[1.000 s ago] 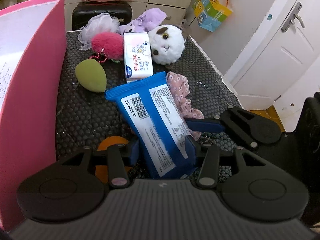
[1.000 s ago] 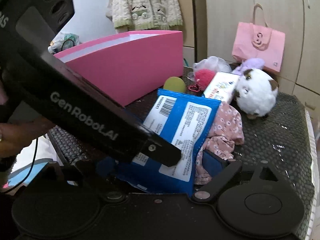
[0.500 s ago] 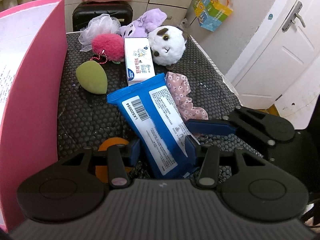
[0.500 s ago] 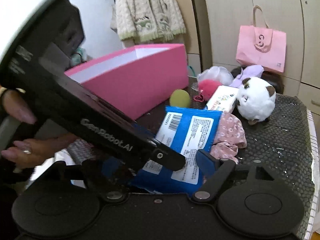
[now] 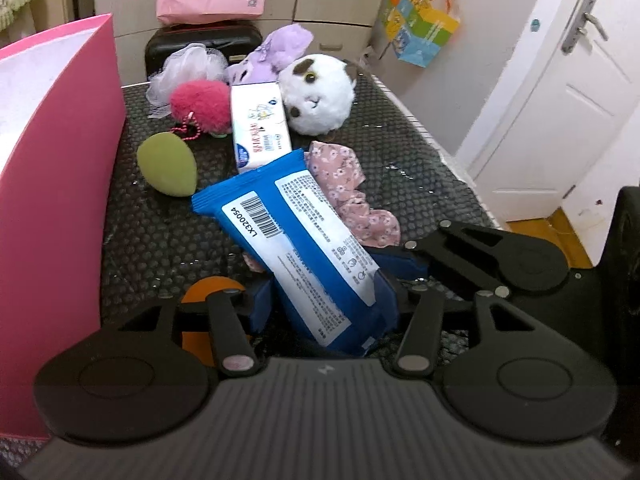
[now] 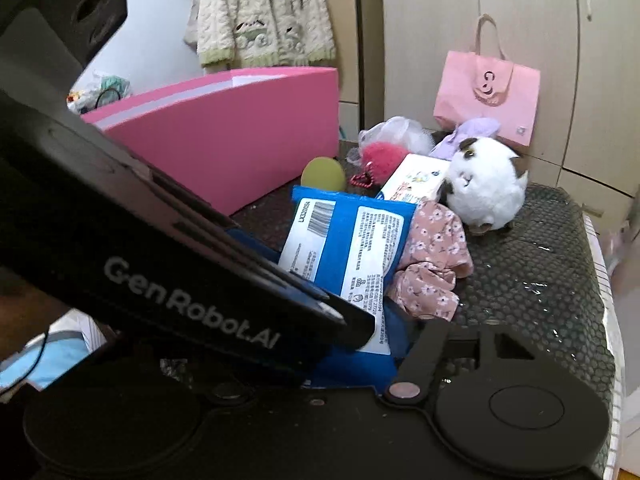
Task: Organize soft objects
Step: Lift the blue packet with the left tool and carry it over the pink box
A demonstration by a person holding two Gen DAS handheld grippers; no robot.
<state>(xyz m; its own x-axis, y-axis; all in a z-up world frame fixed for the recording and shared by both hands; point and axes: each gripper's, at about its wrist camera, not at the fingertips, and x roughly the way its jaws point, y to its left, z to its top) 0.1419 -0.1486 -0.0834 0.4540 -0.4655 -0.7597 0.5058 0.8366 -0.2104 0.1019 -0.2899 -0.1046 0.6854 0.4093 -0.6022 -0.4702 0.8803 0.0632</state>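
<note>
Left gripper: the blue pack stands between its pads, near end low, far end tilted up over the mat. Jaws are opening; the pads look to be just touching the pack's sides, so the grip is easing off, not yet clear.

Right gripper: comes in from the right. One finger lies against the pack's right edge; the other is hidden behind the left gripper's body in its own view. Jaws are closing with the pack's near corner between them. Whether the pads press yet, cannot tell.

Step in hand, as judged: a hand-over of the pack, left to right.

Outward: floral cloth just right of the pack and partly under it. Far on the mat: green sponge, red pompom, tissue pack, white plush. Pink box stands along the left, open.

Next move calls for: right jaws firm on the pack before the left lets go fully; then lift clear of the cloth and carry left to the box, the likely destination.
</note>
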